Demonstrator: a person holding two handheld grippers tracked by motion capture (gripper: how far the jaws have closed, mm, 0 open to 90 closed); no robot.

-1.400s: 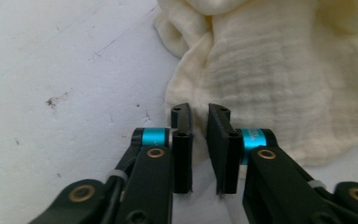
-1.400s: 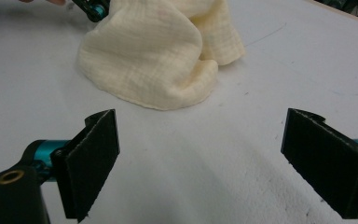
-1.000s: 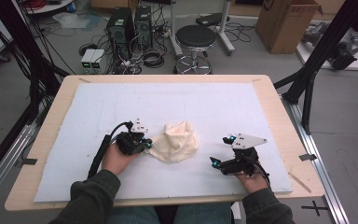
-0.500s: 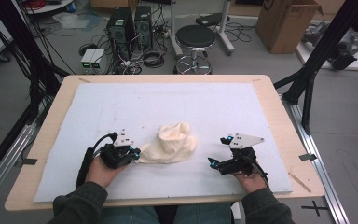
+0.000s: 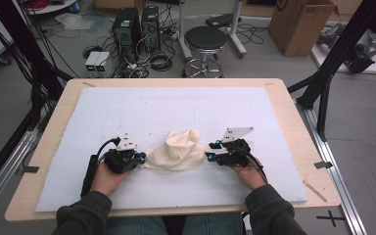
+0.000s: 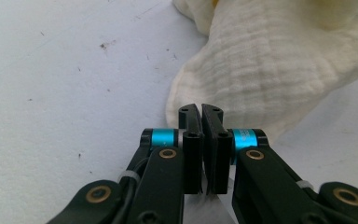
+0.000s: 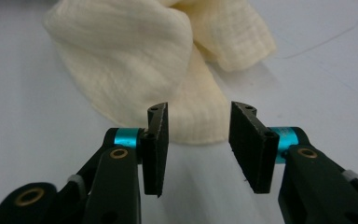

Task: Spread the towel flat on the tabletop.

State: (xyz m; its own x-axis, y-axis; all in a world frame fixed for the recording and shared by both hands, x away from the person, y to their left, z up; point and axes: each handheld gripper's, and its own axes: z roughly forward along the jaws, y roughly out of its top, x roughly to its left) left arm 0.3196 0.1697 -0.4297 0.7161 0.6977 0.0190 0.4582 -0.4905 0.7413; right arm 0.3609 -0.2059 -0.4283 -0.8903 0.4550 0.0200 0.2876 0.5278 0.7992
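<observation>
A crumpled cream cloth (image 5: pixel 178 149) lies on the pale mat (image 5: pixel 176 105) near the front middle. My left gripper (image 5: pixel 139 157) is at the cloth's left corner, which is drawn out toward it. In the left gripper view the jaws (image 6: pixel 201 109) are pressed together on the edge of the cloth (image 6: pixel 270 60). My right gripper (image 5: pixel 209 151) is at the cloth's right side. Its jaws (image 7: pixel 198 109) have just been closing and stand partly apart. The cloth's edge (image 7: pixel 135 60) lies just beyond the tips, with nothing between the pads.
The mat covers most of the wooden table (image 5: pixel 293 122). A thin wooden stick (image 5: pixel 315 191) lies at the front right corner. Beyond the far edge stand a black stool (image 5: pixel 204 39) and computer cases (image 5: pixel 127 24) with cables.
The left gripper has moved left and toward the front, dragging the cloth's corner out with it. The right gripper has moved left to the cloth's right side and its jaws have narrowed.
</observation>
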